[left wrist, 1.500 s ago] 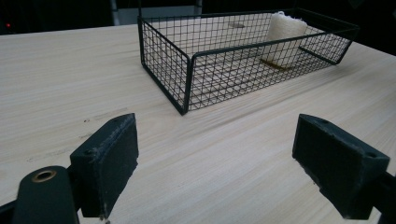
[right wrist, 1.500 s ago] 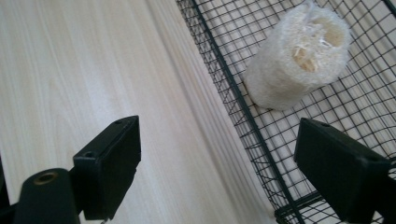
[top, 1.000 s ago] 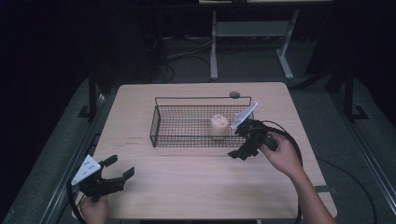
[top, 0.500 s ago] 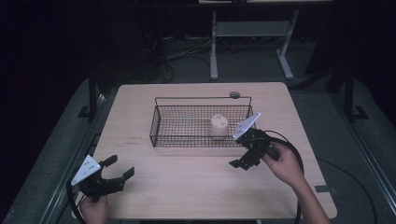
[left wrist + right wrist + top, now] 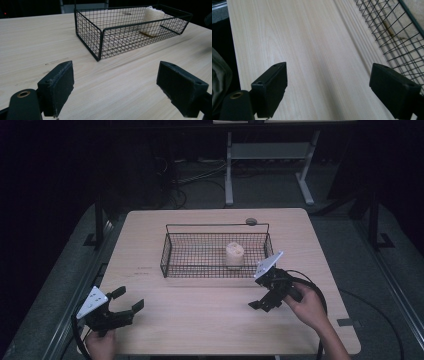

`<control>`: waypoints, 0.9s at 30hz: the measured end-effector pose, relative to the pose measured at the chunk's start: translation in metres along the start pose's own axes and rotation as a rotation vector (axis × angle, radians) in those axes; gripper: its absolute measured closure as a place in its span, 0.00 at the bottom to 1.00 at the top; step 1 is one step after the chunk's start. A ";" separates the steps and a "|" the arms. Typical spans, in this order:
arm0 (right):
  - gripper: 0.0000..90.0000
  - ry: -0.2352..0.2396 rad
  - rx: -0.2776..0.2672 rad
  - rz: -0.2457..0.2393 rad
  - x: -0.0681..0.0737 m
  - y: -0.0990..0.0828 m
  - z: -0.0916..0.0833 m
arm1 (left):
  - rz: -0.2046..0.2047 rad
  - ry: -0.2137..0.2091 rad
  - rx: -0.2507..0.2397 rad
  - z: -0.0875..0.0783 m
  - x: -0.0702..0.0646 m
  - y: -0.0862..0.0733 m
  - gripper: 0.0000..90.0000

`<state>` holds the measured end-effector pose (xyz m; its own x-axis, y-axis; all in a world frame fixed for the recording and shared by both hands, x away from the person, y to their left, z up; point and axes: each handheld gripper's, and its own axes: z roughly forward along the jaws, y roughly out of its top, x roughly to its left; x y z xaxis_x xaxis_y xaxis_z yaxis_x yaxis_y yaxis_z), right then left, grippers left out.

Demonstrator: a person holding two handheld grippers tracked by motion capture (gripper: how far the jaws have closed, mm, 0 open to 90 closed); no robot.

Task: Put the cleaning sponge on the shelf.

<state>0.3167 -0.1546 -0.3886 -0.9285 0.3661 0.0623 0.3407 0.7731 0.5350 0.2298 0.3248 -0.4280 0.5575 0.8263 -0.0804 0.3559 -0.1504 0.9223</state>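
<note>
A black wire basket (image 5: pixel 172 251) stands in the middle of the wooden table (image 5: pixel 200 320). In its right part sits a cream-coloured roll (image 5: pixel 234 255), upright. My right gripper (image 5: pixel 260 304) hovers in front of the basket's right corner, open, with nothing between its jaws and pointing left along the table. My left gripper (image 5: pixel 128 299) is at the near left corner, open and empty, pointing at the basket. From the left gripper view the basket (image 5: pixel 100 42) and the roll (image 5: pixel 152 18) lie ahead, beyond the left gripper (image 5: pixel 115 92). The right gripper (image 5: pixel 328 92) faces bare wood beside the basket mesh (image 5: pixel 397 37).
A small dark round disc (image 5: pixel 251 221) lies on the table just behind the basket. A white metal stand (image 5: pixel 265 155) and cables sit on the dark floor beyond the table. Bare wood stretches between the two grippers in front of the basket.
My right gripper has drawn back from the basket's right end toward the near edge and lowered over the table. The left gripper and the roll have stayed put.
</note>
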 end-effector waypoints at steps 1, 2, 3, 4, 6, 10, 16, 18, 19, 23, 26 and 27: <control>0.16 -0.001 0.003 0.004 0.001 -0.002 0.001 | 0.000 0.000 0.001 0.000 0.000 0.000 0.15; 0.16 -0.003 0.004 0.006 0.001 -0.003 0.002 | -0.005 0.000 -0.003 0.000 0.000 0.000 0.15; 0.16 0.003 0.006 0.011 0.002 -0.005 0.002 | -0.005 -0.001 -0.003 0.000 0.000 0.000 0.15; 0.16 0.003 0.005 0.011 0.002 -0.006 0.003 | -0.004 0.000 -0.004 0.000 0.000 0.000 0.15; 0.16 0.003 0.005 0.015 0.003 -0.009 0.004 | -0.004 0.001 -0.004 0.000 -0.001 0.000 0.15; 0.16 0.010 -0.004 0.013 0.005 -0.015 0.005 | -0.002 0.000 -0.002 0.000 -0.001 0.000 0.15; 0.16 0.013 -0.012 0.024 0.007 -0.023 0.008 | -0.002 0.000 0.000 0.000 -0.001 0.000 0.15; 0.16 0.014 -0.010 0.020 0.009 -0.025 0.010 | -0.002 0.000 -0.001 0.000 -0.001 0.000 0.15; 0.16 0.010 -0.005 0.020 0.010 -0.027 0.011 | -0.003 0.000 0.000 0.000 -0.001 0.000 0.15; 0.16 0.015 -0.020 0.027 0.012 -0.034 0.012 | -0.002 0.001 0.000 0.000 -0.001 0.000 0.15; 0.16 0.019 -0.024 0.035 0.015 -0.040 0.011 | -0.002 0.000 0.001 0.001 -0.001 0.000 0.15; 0.16 0.019 -0.024 0.035 0.015 -0.040 0.011 | -0.002 0.000 0.001 0.001 -0.001 0.000 0.15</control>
<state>0.2914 -0.1740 -0.4184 -0.9187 0.3826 0.0978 0.3700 0.7473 0.5520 0.2294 0.3236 -0.4282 0.5565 0.8268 -0.0821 0.3580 -0.1494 0.9217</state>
